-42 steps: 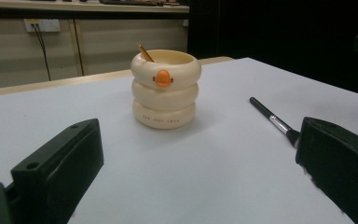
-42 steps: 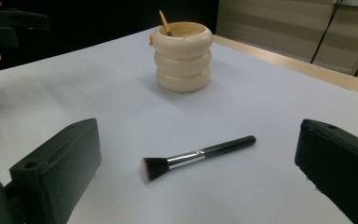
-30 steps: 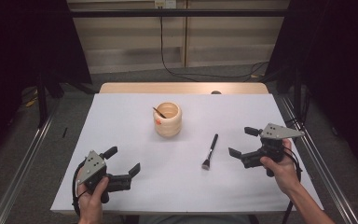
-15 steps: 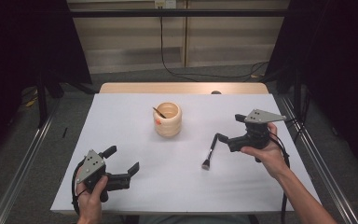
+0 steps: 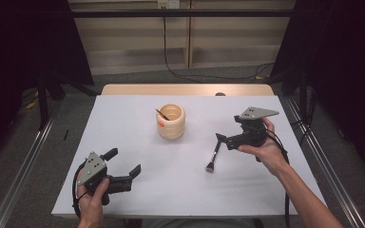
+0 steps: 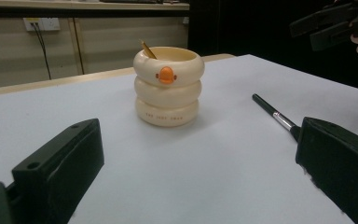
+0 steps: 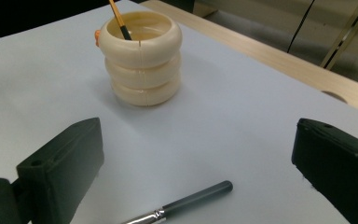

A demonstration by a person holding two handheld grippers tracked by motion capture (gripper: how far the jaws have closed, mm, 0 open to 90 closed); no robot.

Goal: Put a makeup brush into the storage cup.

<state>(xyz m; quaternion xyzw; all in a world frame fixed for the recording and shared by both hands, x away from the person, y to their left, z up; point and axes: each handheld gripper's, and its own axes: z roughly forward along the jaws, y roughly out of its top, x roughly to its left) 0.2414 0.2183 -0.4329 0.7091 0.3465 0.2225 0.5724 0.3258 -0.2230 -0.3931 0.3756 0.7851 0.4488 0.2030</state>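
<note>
The desk (image 5: 123, 190) is covered with a white sheet, and a strip of light wood shows at its far edge. Near the middle of the sheet, a little toward the far side, stands a cream holder (image 5: 171, 122) that looks like three rings stacked one on another, with a small orange knob on its side; it is upright. Inside the holder a thin brush with a yellow-orange handle (image 7: 118, 18) leans against the rim. The left tongs (image 5: 125, 164) are at the near left part of the desk, held in the person's left hand (image 5: 92, 202), well apart from the holder; their two black jaws stand wide open and hold nothing. The right tongs (image 5: 221, 140) are at the right of the holder, held in the right hand (image 5: 266, 151) above the sheet; their jaws are also wide open and empty. The makeup brush (image 5: 214, 156) with a dark handle and a silver ferrule lies flat on the sheet, to the right of the holder. The handle end is just beside the tips of the right tongs, between the open jaws in the right gripper view, but not gripped.
</note>
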